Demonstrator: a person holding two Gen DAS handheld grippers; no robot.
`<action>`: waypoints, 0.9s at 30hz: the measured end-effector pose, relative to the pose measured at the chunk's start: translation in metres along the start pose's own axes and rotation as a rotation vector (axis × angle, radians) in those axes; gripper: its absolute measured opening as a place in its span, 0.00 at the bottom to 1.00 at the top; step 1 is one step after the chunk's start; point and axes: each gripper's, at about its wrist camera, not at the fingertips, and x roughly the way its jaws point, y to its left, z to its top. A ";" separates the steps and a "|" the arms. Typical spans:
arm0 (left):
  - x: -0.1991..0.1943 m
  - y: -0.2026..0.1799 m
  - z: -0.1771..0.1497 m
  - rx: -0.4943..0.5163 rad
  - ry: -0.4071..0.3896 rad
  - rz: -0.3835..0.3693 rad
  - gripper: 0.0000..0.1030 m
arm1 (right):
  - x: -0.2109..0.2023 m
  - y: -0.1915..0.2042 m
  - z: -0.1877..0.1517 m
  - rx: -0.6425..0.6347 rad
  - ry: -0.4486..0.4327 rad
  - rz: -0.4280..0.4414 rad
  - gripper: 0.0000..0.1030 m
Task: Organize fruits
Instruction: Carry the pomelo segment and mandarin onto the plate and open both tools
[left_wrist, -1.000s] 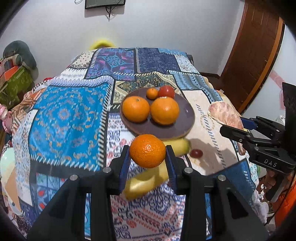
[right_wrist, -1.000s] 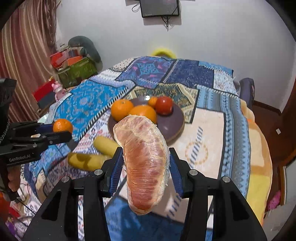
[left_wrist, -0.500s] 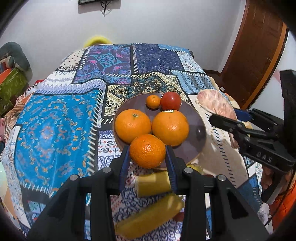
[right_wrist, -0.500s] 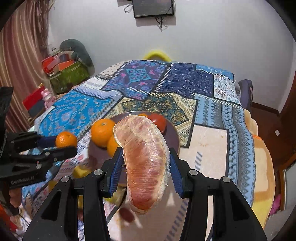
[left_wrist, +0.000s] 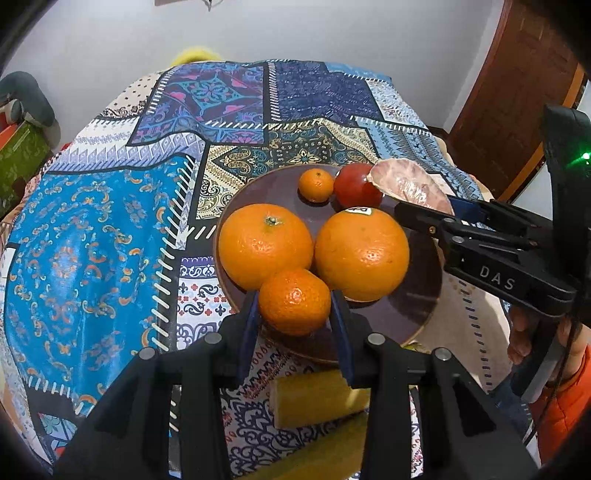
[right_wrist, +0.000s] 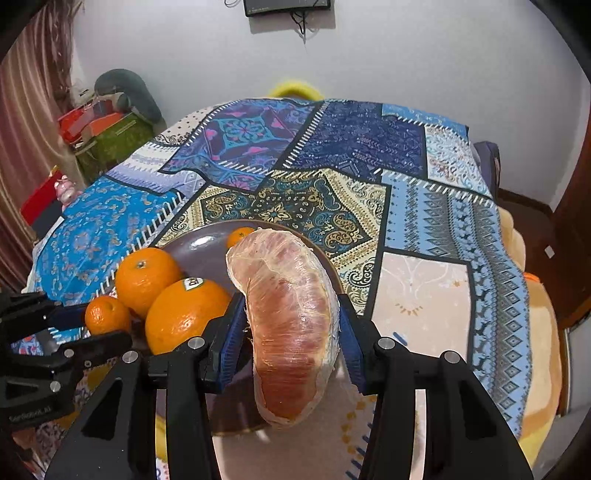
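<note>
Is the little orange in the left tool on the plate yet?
Not yet. The small orange mandarin is pinched in the left tool, over the round brown plate's near edge, beside two big oranges.

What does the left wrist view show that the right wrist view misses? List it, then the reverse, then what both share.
Only the left wrist view: the red fruit on the plate and a yellow block under the left tool.
Only the right wrist view: the wall screen and the curtain.
Both: two big oranges, the held mandarin, the wrapped pomelo segment in the right tool.
</note>
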 end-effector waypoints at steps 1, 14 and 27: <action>0.001 0.000 0.000 0.001 -0.001 0.001 0.36 | 0.003 -0.001 0.001 0.005 0.005 0.006 0.43; 0.005 -0.003 -0.002 -0.004 0.014 -0.004 0.43 | 0.012 -0.003 0.001 0.021 0.044 0.019 0.45; -0.058 -0.010 -0.012 0.014 -0.075 0.000 0.50 | -0.036 0.016 -0.003 -0.046 -0.018 -0.002 0.51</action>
